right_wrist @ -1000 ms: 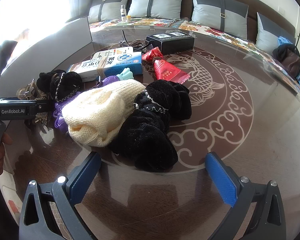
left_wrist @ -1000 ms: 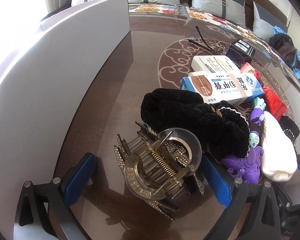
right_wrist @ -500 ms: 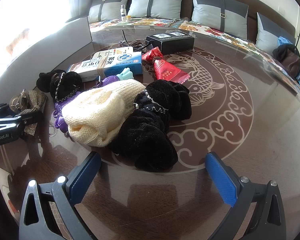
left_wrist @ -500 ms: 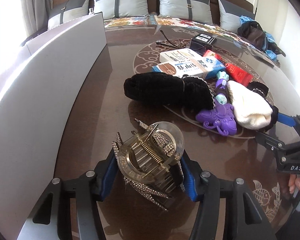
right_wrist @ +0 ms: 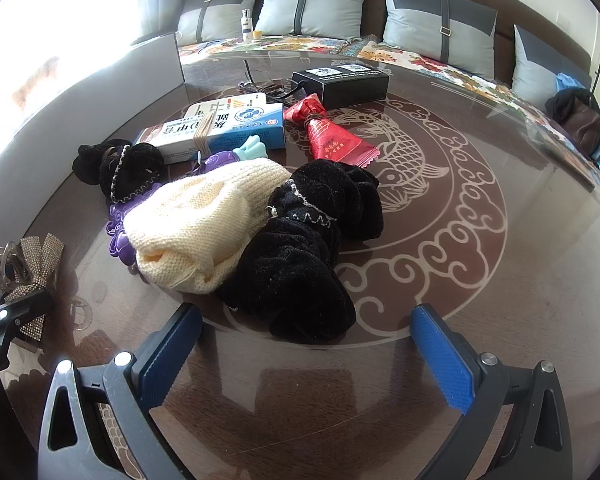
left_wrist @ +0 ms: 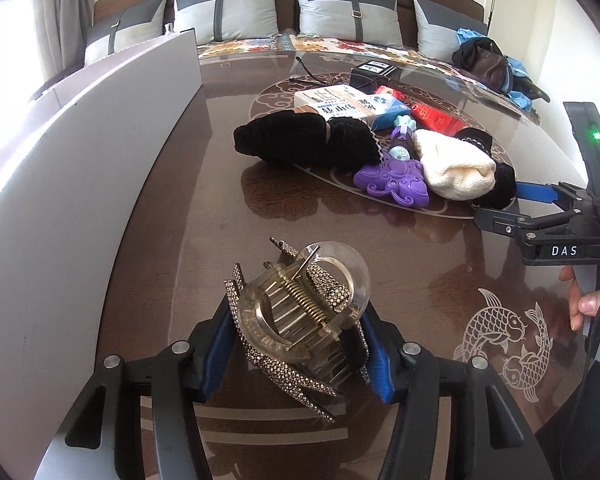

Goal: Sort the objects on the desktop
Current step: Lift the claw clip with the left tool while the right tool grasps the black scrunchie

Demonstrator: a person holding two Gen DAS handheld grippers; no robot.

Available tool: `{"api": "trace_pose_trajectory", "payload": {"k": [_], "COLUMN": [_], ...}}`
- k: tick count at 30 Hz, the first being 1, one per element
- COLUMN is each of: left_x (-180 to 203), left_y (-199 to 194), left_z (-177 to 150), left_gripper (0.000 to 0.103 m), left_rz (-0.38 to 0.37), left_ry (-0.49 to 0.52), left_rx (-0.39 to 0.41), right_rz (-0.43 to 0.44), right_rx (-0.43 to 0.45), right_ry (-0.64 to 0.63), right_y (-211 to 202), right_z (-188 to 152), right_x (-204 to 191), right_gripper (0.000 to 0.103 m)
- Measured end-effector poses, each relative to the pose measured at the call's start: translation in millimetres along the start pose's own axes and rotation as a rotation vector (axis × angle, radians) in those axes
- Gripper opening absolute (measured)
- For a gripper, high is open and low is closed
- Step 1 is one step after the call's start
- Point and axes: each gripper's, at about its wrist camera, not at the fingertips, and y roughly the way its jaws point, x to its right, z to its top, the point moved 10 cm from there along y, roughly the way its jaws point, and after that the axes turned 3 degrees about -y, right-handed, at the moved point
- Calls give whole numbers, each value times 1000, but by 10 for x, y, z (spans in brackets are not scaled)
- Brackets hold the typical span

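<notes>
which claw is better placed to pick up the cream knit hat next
Right. The right claw hangs open, empty, close to the cream knit hat; the left claw is shut on the rhinestone hair clip.

Only clearly readable bit is "DAS" in white letters on the black body of the right tool [left_wrist: 496, 208], right edge of the left wrist view. The blue-and-white box [right_wrist: 220, 130] carries Chinese print, too small to read.

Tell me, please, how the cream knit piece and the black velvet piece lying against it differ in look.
The cream knit piece is pale and ribbed; the black velvet piece is dark and fuzzy. The knit is plain, while the velvet carries silvery trim. The knit lies as one smooth lump; the velvet bunches into folds. Both are soft fabric, resting on the table.
</notes>
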Motion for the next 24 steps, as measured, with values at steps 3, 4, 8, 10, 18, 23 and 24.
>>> {"api": "trace_pose_trajectory", "payload": {"k": [3, 4, 8, 10, 18, 23, 24], "left_x": [-23, -26, -22, -22, -119, -119, -129], "left_y": [-33, -40, -40, -30, -82, -92, -100], "left_z": [-43, -59, -66, -54, -124, -125, -126], "left_gripper": [56, 56, 56, 56, 56, 56, 56], "left_rz": [-12, -15, -10, -12, -33, -52, -63], "left_ry": [-4, -6, -12, -17, -47, -44, -53], "left_rx": [3, 7, 16, 13, 12, 10, 12], "right_rz": [43, 61, 81, 118, 100, 197, 232], "right_rx": [-71, -79, -57, -86, -226, -201, -206], "right_ry": [5, 39, 201, 273, 391, 419, 464], "right_y": [-21, -62, -279, -291, 12, 78, 73], "right_z": [-29, -33, 130, 244, 284, 326, 303], "right_x": [43, 102, 384, 394, 273, 191, 213], "right_gripper": [103, 103, 103, 103, 82, 74, 71]}}
